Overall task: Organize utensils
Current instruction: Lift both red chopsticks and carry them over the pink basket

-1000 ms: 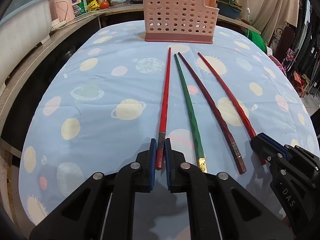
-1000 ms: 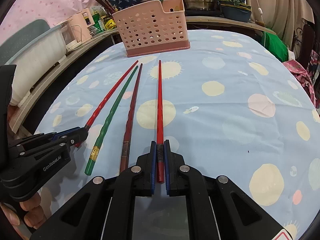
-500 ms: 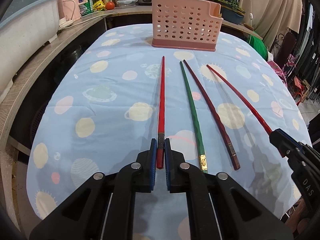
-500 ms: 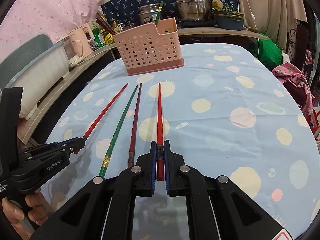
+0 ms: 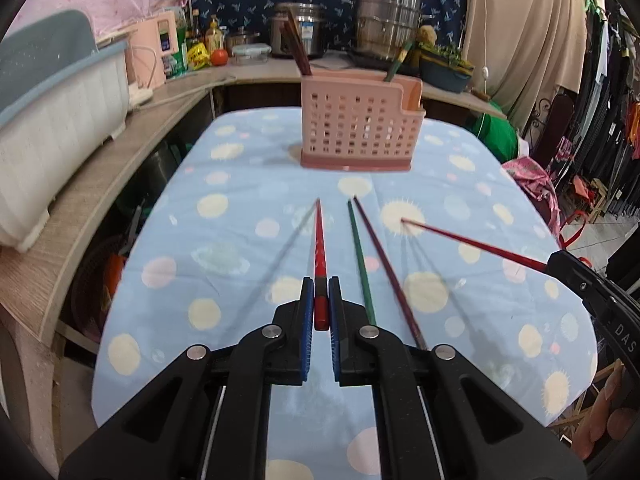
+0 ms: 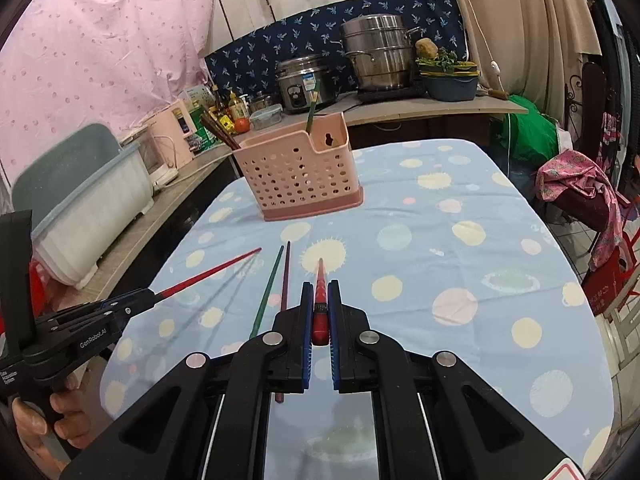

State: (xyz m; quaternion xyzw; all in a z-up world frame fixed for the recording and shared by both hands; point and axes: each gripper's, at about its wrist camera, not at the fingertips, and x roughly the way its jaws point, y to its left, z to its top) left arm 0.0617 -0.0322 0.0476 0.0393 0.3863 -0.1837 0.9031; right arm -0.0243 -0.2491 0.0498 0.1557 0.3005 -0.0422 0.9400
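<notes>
Here, two red chopsticks lifted clear of the bench: left red chopstick (image 5: 320, 256) clamped between the blue pads of the left tongs (image 5: 319, 312), tip aimed toward 12 o'clock; right red chopstick (image 6: 320, 300) clamped likewise in the right tongs (image 6: 319, 320), also aimed at 12 o'clock. Seen from the left wrist, that second stick slanting in from 3 o'clock. Lying flat on the bench between them, side by side and nearly touching at the far tips: green chopstick (image 5: 362, 264) and dark red chopstick (image 5: 390, 276). Farther out at 12 o'clock, upright on the spotted blue tablecloth (image 5: 240, 240), pink perforated holder (image 5: 360, 128), with dark chopsticks (image 5: 298, 52) leaning out of its left end and one green stick at its right. Beyond, steel pots (image 6: 378, 58) on a counter.
</notes>
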